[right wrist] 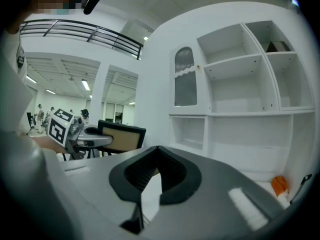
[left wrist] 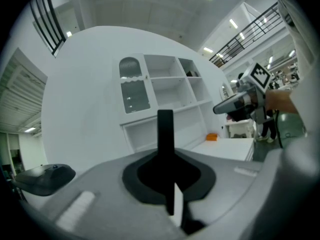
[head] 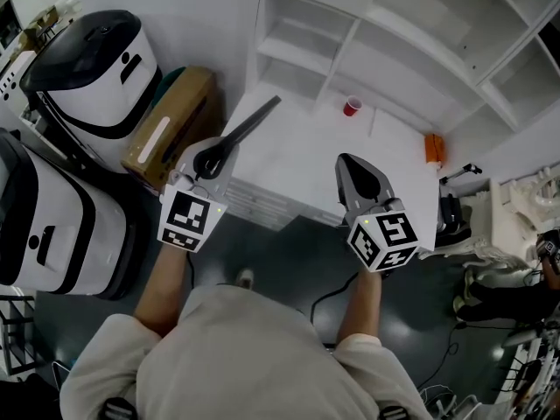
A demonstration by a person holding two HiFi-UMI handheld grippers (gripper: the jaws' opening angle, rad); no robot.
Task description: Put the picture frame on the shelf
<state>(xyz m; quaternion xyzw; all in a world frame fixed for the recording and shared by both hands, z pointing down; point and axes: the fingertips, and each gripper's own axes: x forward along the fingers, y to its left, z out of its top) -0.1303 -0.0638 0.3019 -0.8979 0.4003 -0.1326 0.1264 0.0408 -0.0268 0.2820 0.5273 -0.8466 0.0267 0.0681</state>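
Left gripper is clamped tight on the picture frame. In the left gripper view you only get the frame edge-on, a thin black bar standing upright between the closed jaws. Right gripper looks closed too, tips together with nothing in them, hanging beside the left one. From the right gripper view the frame shows a black border with a tan middle.

So the frame is in the air over the near-left part of the white surface, not on the shelf yet. The shelf's open compartments are just past it.

My guess is it's light and stiff, but thin, so pinched at one edge it could swivel in the pads. If there's a glass front it won't like a bump. I'd grip on the border, not the panel, and set it down gently.
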